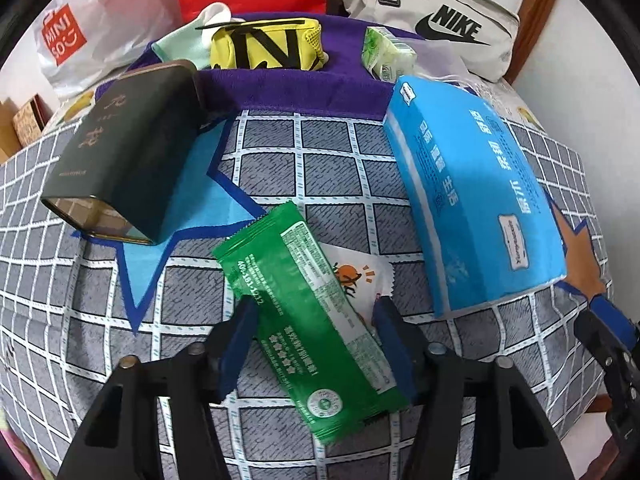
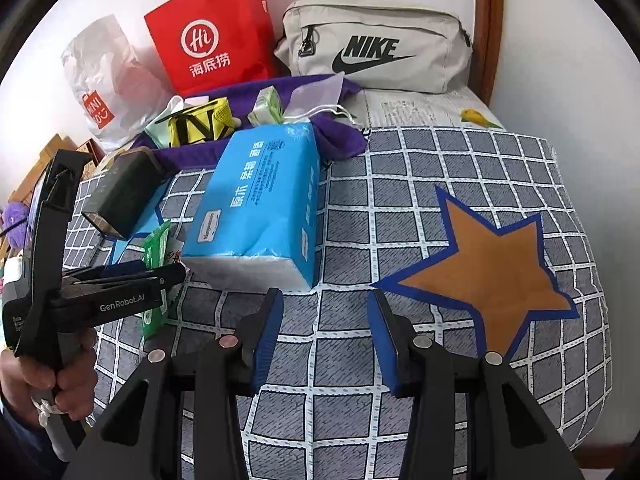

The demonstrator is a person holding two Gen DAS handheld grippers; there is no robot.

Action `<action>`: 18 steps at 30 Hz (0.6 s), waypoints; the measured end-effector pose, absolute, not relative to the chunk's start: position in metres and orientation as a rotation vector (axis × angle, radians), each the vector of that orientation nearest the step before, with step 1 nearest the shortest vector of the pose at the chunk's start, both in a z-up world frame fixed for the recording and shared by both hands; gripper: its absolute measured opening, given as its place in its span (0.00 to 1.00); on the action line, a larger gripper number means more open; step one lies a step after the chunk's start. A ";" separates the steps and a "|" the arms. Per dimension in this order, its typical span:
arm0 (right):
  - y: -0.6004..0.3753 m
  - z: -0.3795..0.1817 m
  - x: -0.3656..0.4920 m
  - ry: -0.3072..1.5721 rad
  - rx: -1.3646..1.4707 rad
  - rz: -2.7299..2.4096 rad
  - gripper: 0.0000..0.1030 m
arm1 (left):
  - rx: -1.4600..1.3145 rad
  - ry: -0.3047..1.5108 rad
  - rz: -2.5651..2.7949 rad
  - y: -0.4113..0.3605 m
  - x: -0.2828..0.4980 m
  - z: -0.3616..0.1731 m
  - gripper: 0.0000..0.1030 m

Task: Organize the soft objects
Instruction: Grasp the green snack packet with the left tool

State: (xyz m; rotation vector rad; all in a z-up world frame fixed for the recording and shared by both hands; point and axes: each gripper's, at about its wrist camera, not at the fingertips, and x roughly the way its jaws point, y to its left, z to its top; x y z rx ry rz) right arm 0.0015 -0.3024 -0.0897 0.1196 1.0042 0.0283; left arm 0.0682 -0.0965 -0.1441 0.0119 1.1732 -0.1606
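Note:
A green snack packet (image 1: 308, 316) lies on the grid-pattern cover, between the open fingers of my left gripper (image 1: 314, 320); the pads stand on either side of it and I cannot tell if they touch. A white wrapper (image 1: 360, 276) lies under it. A blue tissue pack (image 1: 476, 192) lies to the right; it also shows in the right wrist view (image 2: 260, 204). My right gripper (image 2: 326, 316) is open and empty just in front of the tissue pack. The left gripper (image 2: 160, 276) shows from the side over the green packet (image 2: 158, 240).
A dark tin box (image 1: 128, 152) lies at the left on a blue star. A purple cloth (image 1: 296, 88) behind carries a yellow pouch (image 1: 268, 46) and a green tissue packet (image 1: 386, 54). A red bag (image 2: 216, 28), white Miniso bag (image 2: 104, 80) and Nike pouch (image 2: 376, 46) stand at the back. An orange star (image 2: 484, 268) marks the cover.

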 end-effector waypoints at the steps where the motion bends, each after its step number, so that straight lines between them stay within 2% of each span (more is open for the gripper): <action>1: -0.301 -0.090 0.002 1.006 0.117 0.029 0.42 | 0.016 1.167 -0.177 -0.096 0.067 -0.143 0.44; 3: -0.297 -0.091 0.002 1.007 0.115 0.035 0.42 | 0.021 1.166 -0.194 -0.092 0.065 -0.142 0.36; 5: -0.293 -0.092 0.002 1.009 0.112 0.043 0.42 | 0.021 1.161 -0.209 -0.086 0.063 -0.139 0.25; 8: -0.283 -0.091 0.000 1.006 0.095 0.055 0.42 | 0.007 1.154 -0.246 -0.071 0.057 -0.133 0.16; 13: -0.269 -0.091 -0.003 1.007 0.080 0.076 0.42 | 0.004 1.152 -0.272 -0.050 0.049 -0.129 0.14; 18: -0.255 -0.095 -0.003 1.022 0.064 0.090 0.42 | 0.002 1.157 -0.281 -0.048 0.052 -0.138 0.26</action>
